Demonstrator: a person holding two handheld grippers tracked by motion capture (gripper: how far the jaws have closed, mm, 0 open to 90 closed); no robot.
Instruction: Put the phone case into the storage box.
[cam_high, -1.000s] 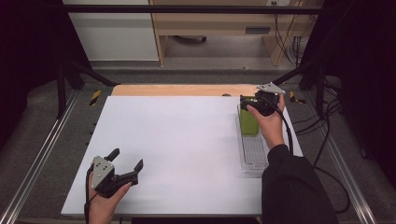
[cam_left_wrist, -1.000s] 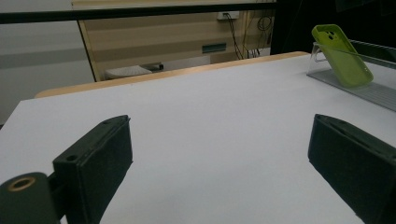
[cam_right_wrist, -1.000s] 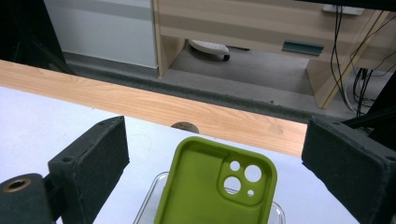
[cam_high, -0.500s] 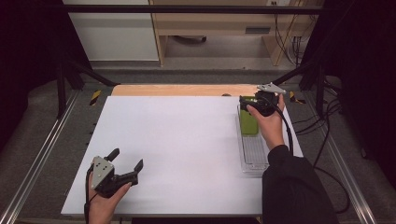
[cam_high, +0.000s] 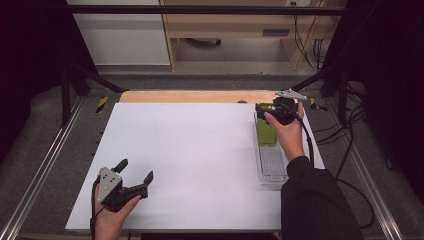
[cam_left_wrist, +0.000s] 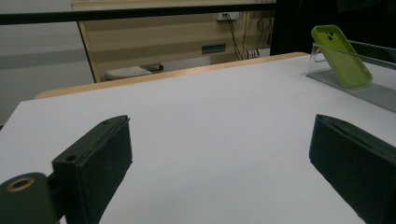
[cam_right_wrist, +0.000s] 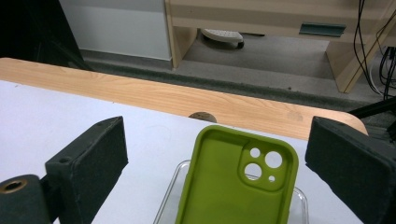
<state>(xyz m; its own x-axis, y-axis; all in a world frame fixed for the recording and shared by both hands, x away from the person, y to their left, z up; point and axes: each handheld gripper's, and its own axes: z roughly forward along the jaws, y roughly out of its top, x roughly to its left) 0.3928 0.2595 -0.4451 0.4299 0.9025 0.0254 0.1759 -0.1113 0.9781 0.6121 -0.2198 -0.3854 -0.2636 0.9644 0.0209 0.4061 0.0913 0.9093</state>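
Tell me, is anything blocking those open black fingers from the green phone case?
Nothing visible. The right gripper hangs open right over the lime-green rubbery phone case, which leans in the clear plastic tray, fingers either side with bare gaps between.

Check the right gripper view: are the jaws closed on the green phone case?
No, the right gripper stands wide open, both jaws apart from the green phone case.

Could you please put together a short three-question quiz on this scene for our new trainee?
1. True or false: the right gripper is shut on the green phone case.
2. What does the phone case lean in: (a) a clear tray, (b) a bowl, (c) a box?
3. Which gripper rests near the table's front edge?

Key: 1 false, its jaws stand open beside the case; 2 a; 3 the left gripper.
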